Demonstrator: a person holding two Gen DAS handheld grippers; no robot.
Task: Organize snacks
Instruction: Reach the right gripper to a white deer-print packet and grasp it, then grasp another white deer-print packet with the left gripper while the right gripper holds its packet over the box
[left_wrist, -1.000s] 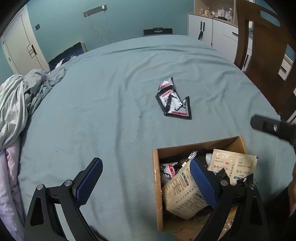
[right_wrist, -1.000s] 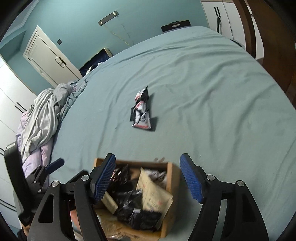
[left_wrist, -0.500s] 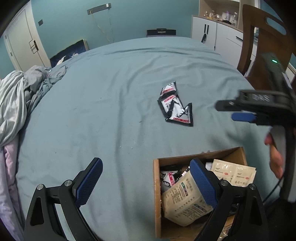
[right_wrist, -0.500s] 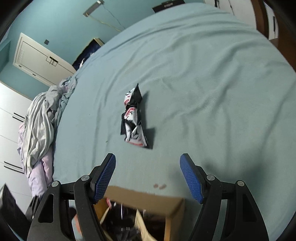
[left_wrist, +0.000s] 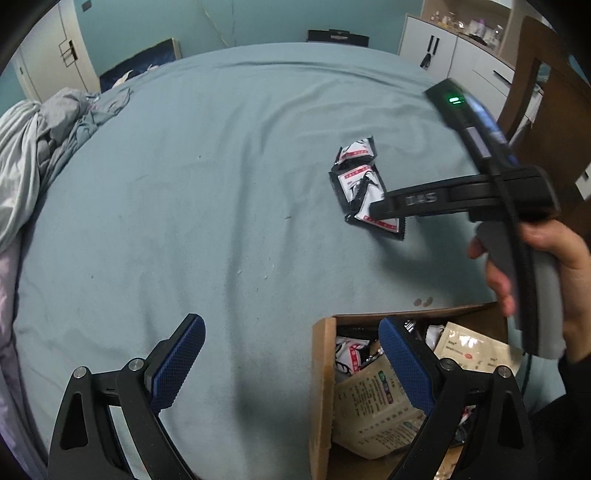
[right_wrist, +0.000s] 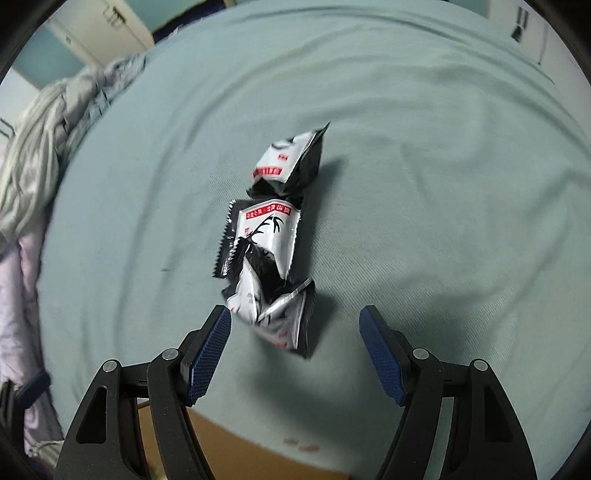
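Three small black-and-white foil snack packets (right_wrist: 267, 243) lie in a row on the blue-green cloth (right_wrist: 424, 184) that covers the table. The row is long and thin. It starts just in front of the right tongs (right_wrist: 295, 347) and runs straight away from them, leaning a little to the right at the far end. The nearest packet sits a bit between the two blue pads, closer to the left pad. The pads do not touch it. The right tongs are spread wide and hold nothing.

The left tongs (left_wrist: 291, 363) are spread wide too and hold nothing. Their right pad hangs over an open brown cardboard box (left_wrist: 321, 369) with tan and black packets inside. The row of packets is far ahead of them, to the right.

A hand (left_wrist: 546, 280) holds the grey handle of the right tongs.

A heap of grey bedclothes (left_wrist: 33, 140) lies far off to the left. A brown wooden chair (left_wrist: 550, 122) stands to the right. There is lots of bare cloth all around the packets.
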